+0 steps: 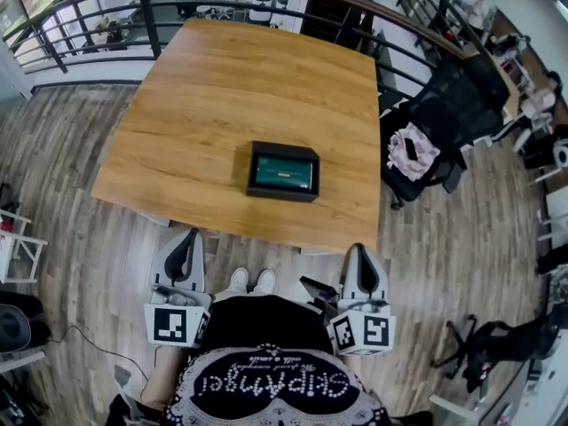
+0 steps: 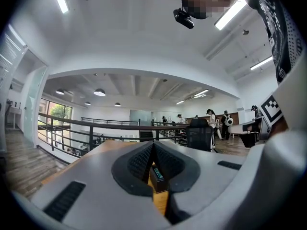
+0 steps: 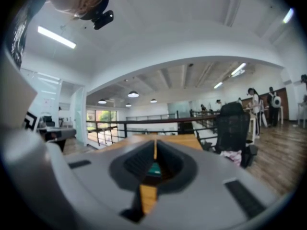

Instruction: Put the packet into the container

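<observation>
1. the worktop (image 1: pixel 231 87) carries only one thing, a black container (image 1: pixel 284 194). it sits toward the 6 o'clock edge, a little right of the middle, squared up to the person.
2. the packet (image 1: pixel 282 173) is green and lies flat inside the container. it covers most of the bottom and nothing hangs over the rim. lying that low within the walls it looks settled, so i judge the placing itself done.
3. the left tongs (image 1: pixel 187 238) are clenched on nothing. in the left gripper view the dark pads (image 2: pixel 136 164) meet along one line, and only a sliver of the container and worktop shows through the notch below them.
4. the right tongs (image 1: pixel 360 251) are likewise closed and empty. in the right gripper view, which is rather soft, the pads (image 3: pixel 139 162) stand together with just a hairline of worktop between them and a bit of green beyond.
5. both tongs are held low by the person's hips, at 7 and 5 o'clock from the container. they are short of the worktop's near edge, with tips aimed toward 12 o'clock. this reads as a rest pose: closed because there is nothing to carry, and kept back so they cannot nudge the container.
6. a black chair (image 1: pixel 448 105) with a pale cloth (image 1: pixel 413 153) on its seat stands at 3 o'clock of the worktop. a railing (image 1: pixel 106 7) runs round the 12 o'clock side. both are well apart from the container.
</observation>
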Demonstrator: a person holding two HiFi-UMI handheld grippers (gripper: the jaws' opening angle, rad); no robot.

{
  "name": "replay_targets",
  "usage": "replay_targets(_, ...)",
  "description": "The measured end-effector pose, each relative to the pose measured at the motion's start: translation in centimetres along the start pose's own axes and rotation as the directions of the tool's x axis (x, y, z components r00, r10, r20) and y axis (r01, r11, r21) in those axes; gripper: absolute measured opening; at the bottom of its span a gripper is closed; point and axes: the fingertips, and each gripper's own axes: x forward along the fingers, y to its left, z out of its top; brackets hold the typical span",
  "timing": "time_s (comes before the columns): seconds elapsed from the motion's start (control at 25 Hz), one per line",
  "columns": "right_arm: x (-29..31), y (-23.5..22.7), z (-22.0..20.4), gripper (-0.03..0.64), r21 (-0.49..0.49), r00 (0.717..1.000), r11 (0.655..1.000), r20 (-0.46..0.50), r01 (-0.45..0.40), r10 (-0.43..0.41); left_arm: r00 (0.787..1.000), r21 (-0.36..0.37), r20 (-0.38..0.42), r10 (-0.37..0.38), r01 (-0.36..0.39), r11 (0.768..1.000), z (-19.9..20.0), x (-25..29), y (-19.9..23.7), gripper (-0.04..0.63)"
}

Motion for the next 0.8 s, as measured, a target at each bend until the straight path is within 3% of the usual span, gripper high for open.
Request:
replay_targets(0.28,0.0,-0.5,-0.3,0.037,0.006,0.999,1.0,-0.023,0.029,-0.029,1.0,-0.027,0.009,-0.013,0.014,1.0,0.2,0.8,-0.8,0.026)
replay_targets(0.8,1.0,-1.3,-0.2,0.037,-0.002,0.998,0.999,-0.042,0.043,-0.043,0.997,-0.01,0.012,-0.072,0.072,0.997,0.8,3.6,-1.7,0.026)
